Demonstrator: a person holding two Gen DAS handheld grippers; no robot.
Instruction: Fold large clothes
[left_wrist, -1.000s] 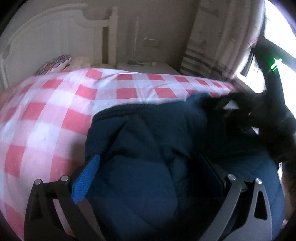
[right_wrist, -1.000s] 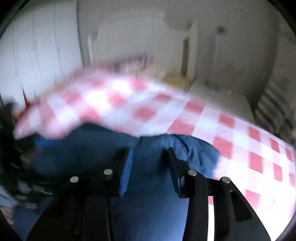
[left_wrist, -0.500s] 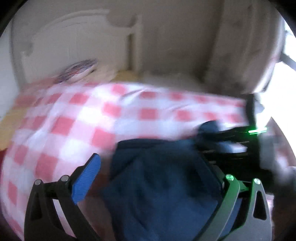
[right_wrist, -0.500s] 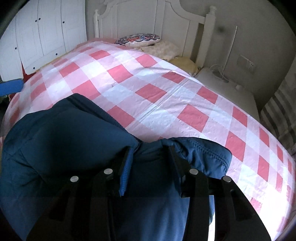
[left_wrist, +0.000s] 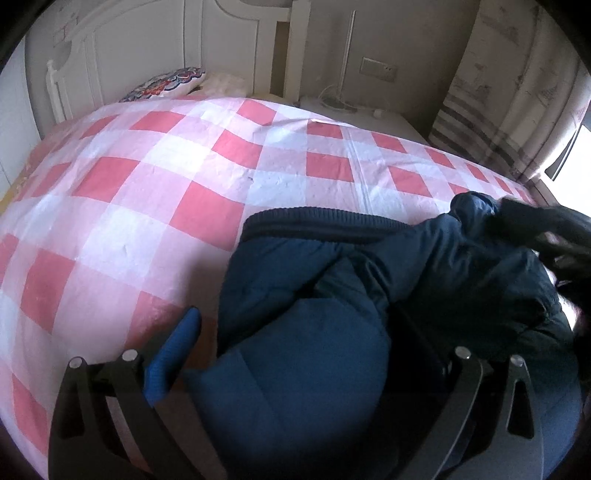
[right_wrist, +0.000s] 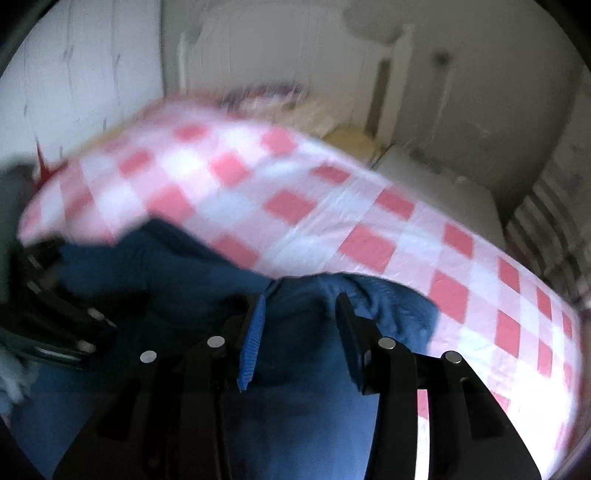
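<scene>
A navy padded jacket (left_wrist: 332, 280) lies bunched at the near side of a bed under a pink and white checked cover (left_wrist: 155, 192). My left gripper (left_wrist: 306, 332) hovers over the jacket's near part, open wide. Its blue pad (left_wrist: 173, 354) stands clear of the cloth, and the other finger is partly hidden behind the fabric. My right gripper (right_wrist: 301, 306) is shut on a raised fold of the jacket (right_wrist: 303, 332). The left wrist view shows the right gripper (left_wrist: 539, 229) as a dark shape at the jacket's far right edge. The right wrist view is blurred.
A white headboard (left_wrist: 147, 48) and pillows (left_wrist: 166, 83) stand at the far end of the bed. A white nightstand (left_wrist: 354, 114) with a thin lamp and a striped curtain (left_wrist: 480, 110) are at the right. White wardrobe doors (right_wrist: 74, 92) stand on the left.
My right gripper has risen with the jacket fold still in it, and its view has gone blurred. My left gripper has shifted, and its blue pad now stands apart from the cloth.
</scene>
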